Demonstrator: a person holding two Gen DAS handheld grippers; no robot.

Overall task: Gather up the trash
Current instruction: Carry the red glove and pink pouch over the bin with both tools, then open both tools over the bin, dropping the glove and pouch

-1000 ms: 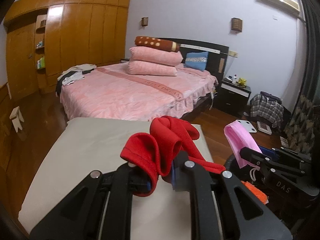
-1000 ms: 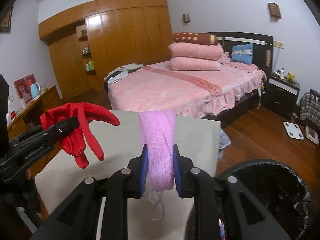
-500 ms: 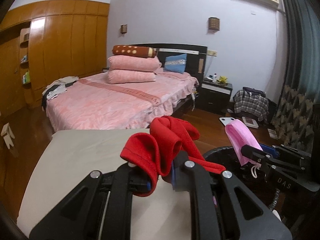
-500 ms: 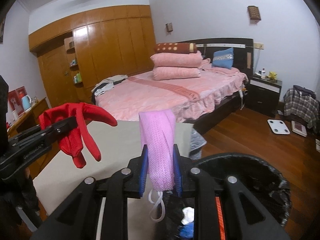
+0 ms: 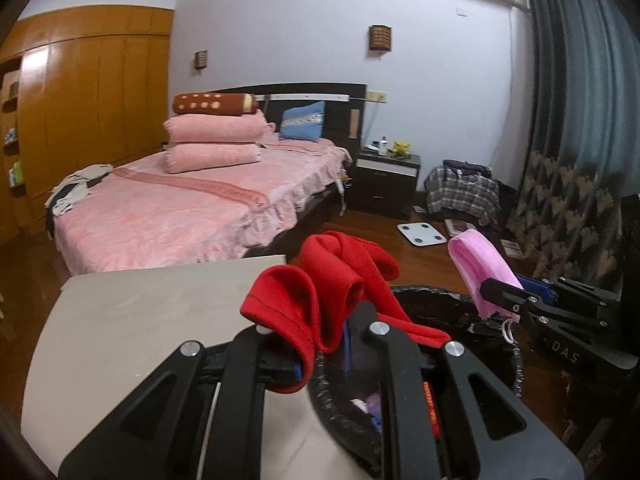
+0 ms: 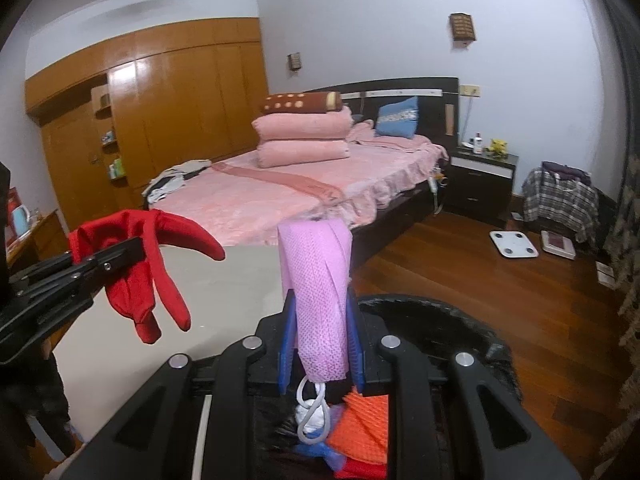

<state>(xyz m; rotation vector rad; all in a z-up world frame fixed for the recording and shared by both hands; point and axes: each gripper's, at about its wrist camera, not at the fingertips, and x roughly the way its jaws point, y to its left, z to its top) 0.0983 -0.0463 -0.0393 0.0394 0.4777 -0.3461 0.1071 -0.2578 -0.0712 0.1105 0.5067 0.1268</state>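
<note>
My left gripper [image 5: 322, 354] is shut on a red glove [image 5: 332, 284], whose cuff and fingers stick up above the jaws; from the right wrist view the same red glove [image 6: 136, 268] hangs at the left. A pink face mask [image 6: 316, 292] with white ear loops stands clamped in my right gripper [image 6: 320, 344], and the pink face mask [image 5: 478, 268] shows at the right in the left wrist view. Both grippers hover over a bin lined with a black bag [image 6: 460, 332], the black bag [image 5: 444, 312] holding orange, white and blue scraps.
A grey table top [image 5: 136, 320] lies to the left of the bin. Beyond it stands a pink bed [image 5: 180, 204] with stacked pillows. A nightstand [image 5: 386, 180], a white scale [image 5: 420, 234] on the wooden floor, plaid clothes and a curtain [image 5: 568, 120] fill the right side.
Both grippers have moved to the right, off the table top and over the bin, each keeping its hold. The bin's contents have come into view below the right gripper.
</note>
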